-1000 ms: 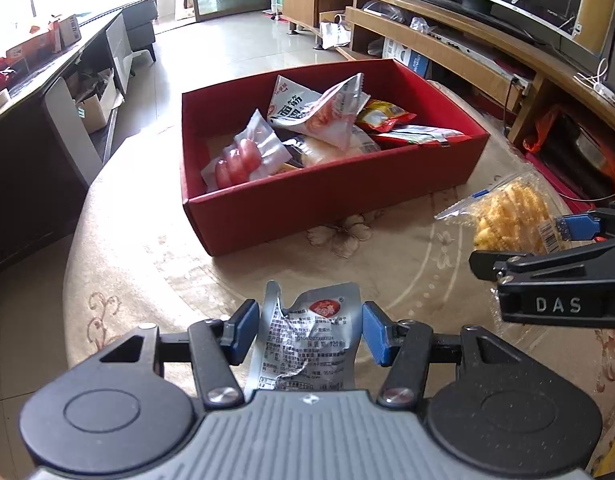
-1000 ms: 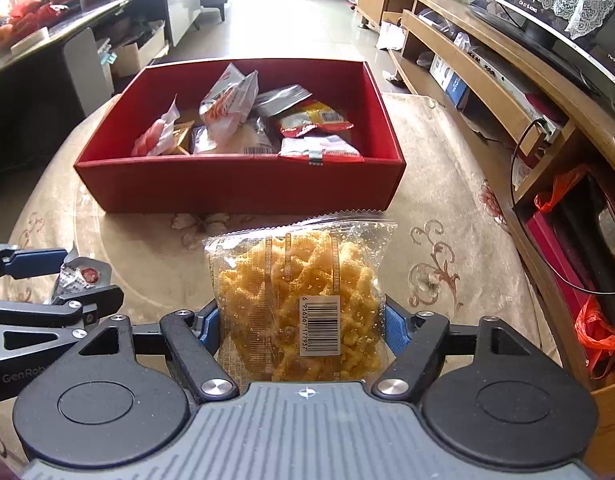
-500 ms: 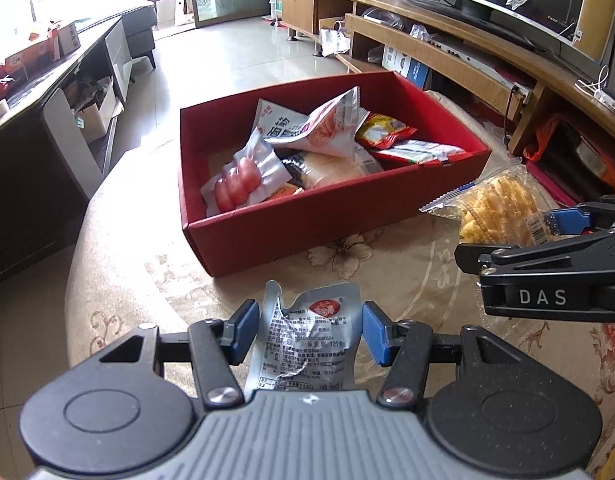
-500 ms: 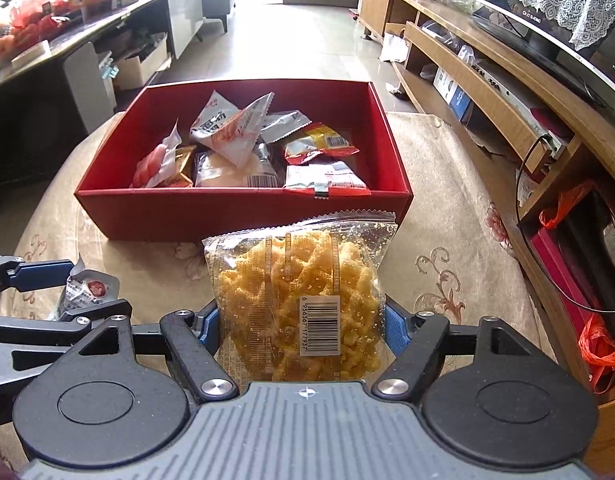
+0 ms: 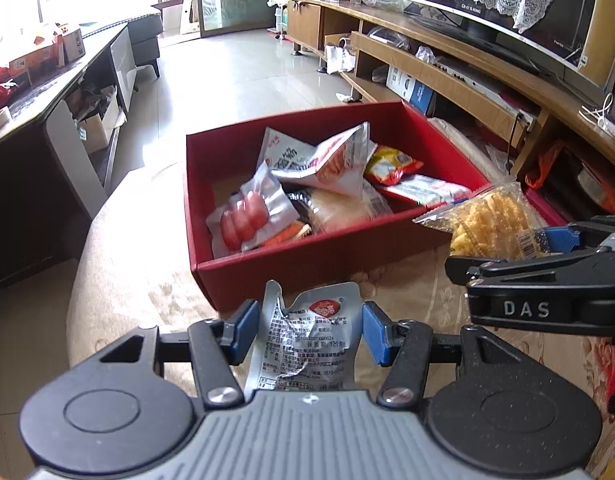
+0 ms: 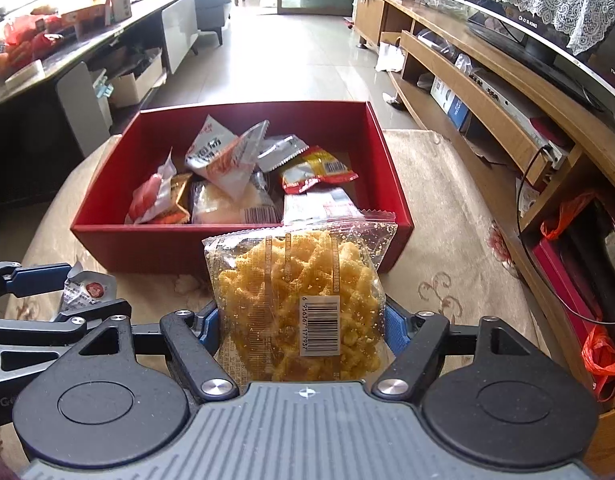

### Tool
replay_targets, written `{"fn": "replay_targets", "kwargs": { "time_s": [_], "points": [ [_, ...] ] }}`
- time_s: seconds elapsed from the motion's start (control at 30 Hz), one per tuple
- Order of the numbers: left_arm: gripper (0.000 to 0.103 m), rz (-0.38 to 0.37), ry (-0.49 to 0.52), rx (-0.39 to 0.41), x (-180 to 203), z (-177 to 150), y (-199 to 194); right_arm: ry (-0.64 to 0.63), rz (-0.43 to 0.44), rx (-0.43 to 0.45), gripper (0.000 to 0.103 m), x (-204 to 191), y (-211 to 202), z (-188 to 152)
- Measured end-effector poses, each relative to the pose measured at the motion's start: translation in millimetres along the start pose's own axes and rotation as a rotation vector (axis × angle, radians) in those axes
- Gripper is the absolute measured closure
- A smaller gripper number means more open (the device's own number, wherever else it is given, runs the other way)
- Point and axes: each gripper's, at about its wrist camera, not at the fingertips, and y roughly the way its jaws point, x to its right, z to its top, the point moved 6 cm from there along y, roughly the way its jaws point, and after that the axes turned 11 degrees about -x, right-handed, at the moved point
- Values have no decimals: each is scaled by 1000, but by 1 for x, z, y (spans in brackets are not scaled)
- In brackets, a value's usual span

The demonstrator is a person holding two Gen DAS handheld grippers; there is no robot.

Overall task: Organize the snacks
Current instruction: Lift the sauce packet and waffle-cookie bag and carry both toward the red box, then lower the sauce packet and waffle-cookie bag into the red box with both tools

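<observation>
Beyond both loaded grippers, red box (image 6: 243,240) on beige cloth (image 6: 447,240).

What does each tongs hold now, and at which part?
Left tongs grip a crinkled silver foil sachet by its side edges. Right tongs grip a clear plastic bag of yellow crisps by its lower sides.

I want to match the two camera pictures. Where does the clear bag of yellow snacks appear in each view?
Left wrist view: the clear bag of yellow snacks is at the right edge, held in the right gripper.
Right wrist view: the same bag fills the lower centre, between the blue pads.
Shared landmark: the red box, just beyond the bag in both.
</observation>
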Motion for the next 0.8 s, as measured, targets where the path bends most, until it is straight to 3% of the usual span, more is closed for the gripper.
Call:
{"fn": "replay_targets", "kwargs": {
  "time_s": [0.8],
  "points": [
    [53, 29, -66, 79, -21, 62, 1, 28, 6, 81, 23, 0, 7, 54]
  ]
}}
